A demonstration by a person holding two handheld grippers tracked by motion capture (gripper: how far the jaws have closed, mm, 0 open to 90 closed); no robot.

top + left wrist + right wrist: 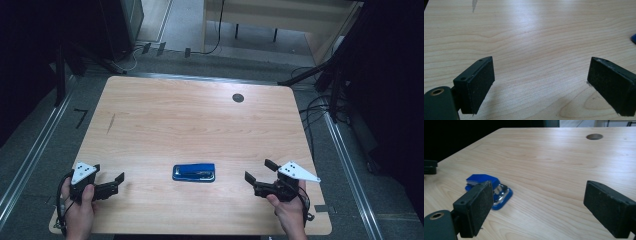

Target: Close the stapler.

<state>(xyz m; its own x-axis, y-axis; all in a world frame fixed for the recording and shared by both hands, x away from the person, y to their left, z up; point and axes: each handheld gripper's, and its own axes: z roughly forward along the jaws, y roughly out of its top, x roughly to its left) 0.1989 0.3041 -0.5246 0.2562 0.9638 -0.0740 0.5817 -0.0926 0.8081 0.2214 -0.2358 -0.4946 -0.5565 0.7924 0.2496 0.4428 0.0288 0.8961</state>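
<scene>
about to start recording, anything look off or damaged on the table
Nothing serious. The blue stapler lies flat and intact between both open tools. The only blemish is a dark streak on the table at far left.

No legible text, label, brand, number or sign is found in any of the three views. The blue stapler (194, 172) carries no marking that can be read at this resolution. The wooden surface (190, 125) bears only grain and a dark scuff, no lettering. The pads and housings of each hand-held gripper are plain black, unmarked.
</scene>
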